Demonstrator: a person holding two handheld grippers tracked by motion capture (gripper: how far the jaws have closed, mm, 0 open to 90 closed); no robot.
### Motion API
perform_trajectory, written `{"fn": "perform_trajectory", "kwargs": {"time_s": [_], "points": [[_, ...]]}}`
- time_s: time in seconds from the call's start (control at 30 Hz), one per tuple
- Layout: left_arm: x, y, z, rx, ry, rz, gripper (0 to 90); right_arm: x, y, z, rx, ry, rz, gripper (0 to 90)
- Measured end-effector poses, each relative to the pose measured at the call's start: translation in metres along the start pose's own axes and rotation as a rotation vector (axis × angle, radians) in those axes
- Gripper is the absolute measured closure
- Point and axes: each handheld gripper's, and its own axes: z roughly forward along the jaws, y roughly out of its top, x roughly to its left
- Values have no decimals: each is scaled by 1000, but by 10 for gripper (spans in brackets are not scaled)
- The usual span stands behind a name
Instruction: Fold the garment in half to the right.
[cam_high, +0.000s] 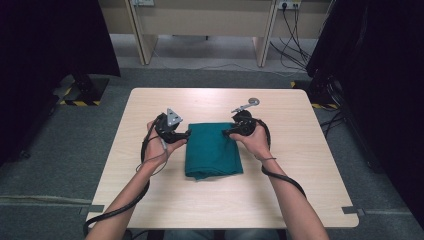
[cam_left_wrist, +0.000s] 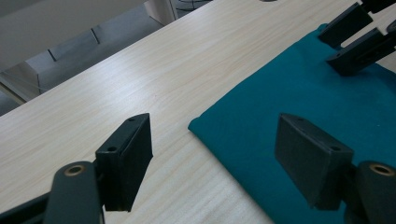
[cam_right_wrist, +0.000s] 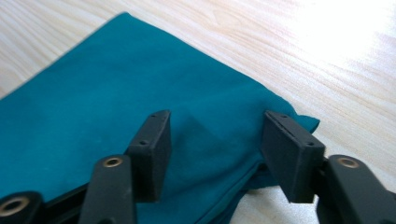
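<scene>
A folded teal cloth (cam_high: 212, 150) lies flat in the middle of the light wooden table (cam_high: 300, 165). My left gripper (cam_high: 187, 134) hovers at the cloth's far left corner, open. In the left gripper view, my left gripper (cam_left_wrist: 215, 135) has its jaws wide apart with the cloth (cam_left_wrist: 299, 93) corner between and below them. My right gripper (cam_high: 226, 133) is at the far right corner. In the right gripper view, my right gripper (cam_right_wrist: 215, 135) is open and straddles the cloth (cam_right_wrist: 116, 93) corner, with its pads off the fabric. The right gripper's jaws (cam_left_wrist: 355, 37) also show far off in the left gripper view.
Bare tabletop surrounds the cloth on all sides. Black curtains (cam_high: 50, 40) hang at left and right. A wooden desk (cam_high: 200, 20) stands beyond the table, with cables (cam_high: 295, 45) on the floor at the back right.
</scene>
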Motion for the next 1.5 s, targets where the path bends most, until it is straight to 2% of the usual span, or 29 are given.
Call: {"fn": "perform_trajectory", "kwargs": {"time_s": [0.23, 0.53, 1.5], "points": [[4, -4, -5, -12, -11, -24, 266, 5, -1, -18, -48, 10, -7, 361], [4, -14, -10, -20, -29, -46, 251, 7, -13, -33, -58, 31, -5, 327], [0, -27, -26, -42, -34, -40, 241, 4, -45, -74, -108, 14, -3, 300]]}}
